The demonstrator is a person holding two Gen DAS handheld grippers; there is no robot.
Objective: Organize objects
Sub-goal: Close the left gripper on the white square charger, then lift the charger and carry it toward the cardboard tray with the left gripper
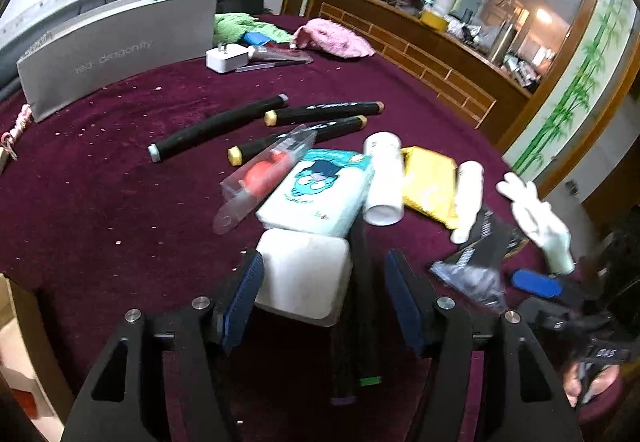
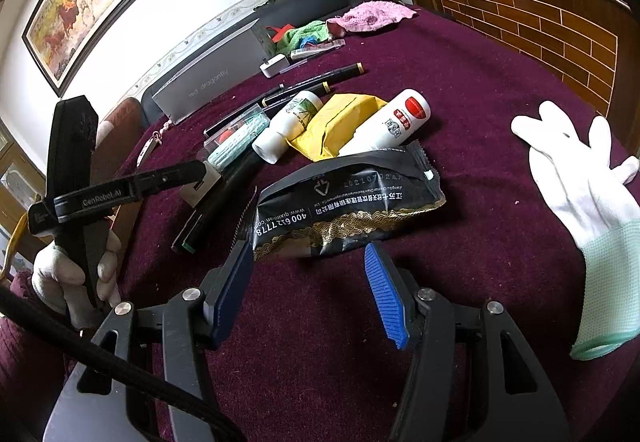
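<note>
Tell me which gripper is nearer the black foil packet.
Right. The right gripper sits just short of the black foil packet, jaws open toward its near edge. The left gripper is further off, straddling a white block beside the packet.

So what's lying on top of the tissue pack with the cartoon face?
A clear tube with orange contents rests across the tissue pack, and a white bottle leans on its other edge. What is beneath the pack is hidden.

White knit glove (image 2: pixel 576 178) with pale green cuff. Black two-finger grippers (image 2: pixel 310 282), ribbed blue pads (image 2: pixel 386 302), silver screws; "GenRobot.AI" lettering on left gripper (image 1: pixel 324 290).
</note>
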